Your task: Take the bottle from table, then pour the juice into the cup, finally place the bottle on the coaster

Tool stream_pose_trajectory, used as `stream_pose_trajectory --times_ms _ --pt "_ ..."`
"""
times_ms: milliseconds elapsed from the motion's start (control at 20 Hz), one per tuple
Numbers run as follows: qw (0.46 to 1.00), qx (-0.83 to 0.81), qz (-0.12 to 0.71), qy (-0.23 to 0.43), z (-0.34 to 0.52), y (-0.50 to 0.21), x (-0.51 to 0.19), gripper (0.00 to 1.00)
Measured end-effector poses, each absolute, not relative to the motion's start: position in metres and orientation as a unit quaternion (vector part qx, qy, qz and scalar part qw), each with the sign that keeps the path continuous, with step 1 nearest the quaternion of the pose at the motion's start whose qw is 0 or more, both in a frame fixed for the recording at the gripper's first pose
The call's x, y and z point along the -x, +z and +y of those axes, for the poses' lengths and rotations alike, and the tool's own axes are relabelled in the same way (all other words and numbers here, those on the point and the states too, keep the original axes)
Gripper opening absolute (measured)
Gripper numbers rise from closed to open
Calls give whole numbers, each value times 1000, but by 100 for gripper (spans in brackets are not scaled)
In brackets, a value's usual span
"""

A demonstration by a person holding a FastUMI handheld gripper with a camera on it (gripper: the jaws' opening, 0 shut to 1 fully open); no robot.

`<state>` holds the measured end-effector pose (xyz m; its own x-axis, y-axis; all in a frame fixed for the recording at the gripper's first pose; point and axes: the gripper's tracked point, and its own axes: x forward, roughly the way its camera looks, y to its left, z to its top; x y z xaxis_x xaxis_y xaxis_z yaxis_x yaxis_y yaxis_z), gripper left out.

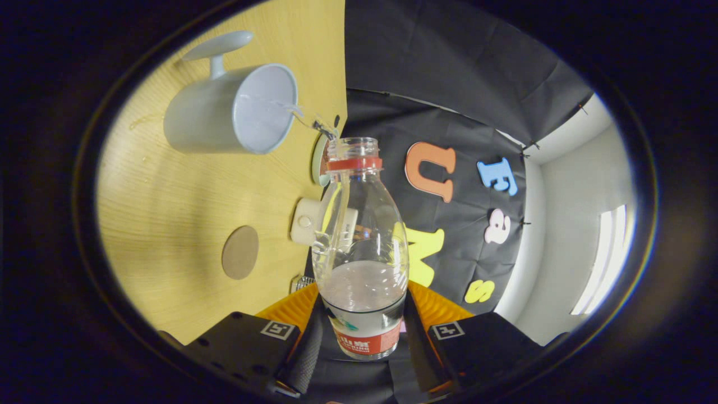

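Clear bottle is clamped between my fingers, tipped toward eleven o'clock, its juice streaming into the pale cup on the wooden tabletop.

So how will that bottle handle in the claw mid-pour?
The bottle, clamped in the claw, looks like thin clear plastic, so it may flex. Partly full, its weight probably shifts as liquid streams into the cup. Smooth wall: possibly slippery.

The bottle carries a red-banded label whose print is too small and blurred to read.
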<state>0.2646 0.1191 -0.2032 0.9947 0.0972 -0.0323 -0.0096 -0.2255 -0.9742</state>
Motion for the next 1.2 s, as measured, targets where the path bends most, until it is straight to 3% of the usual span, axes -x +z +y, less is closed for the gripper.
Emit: stream_pose_trajectory --times_ms 1200 --pt "581 811 -49 36 125 -186 -258 74"
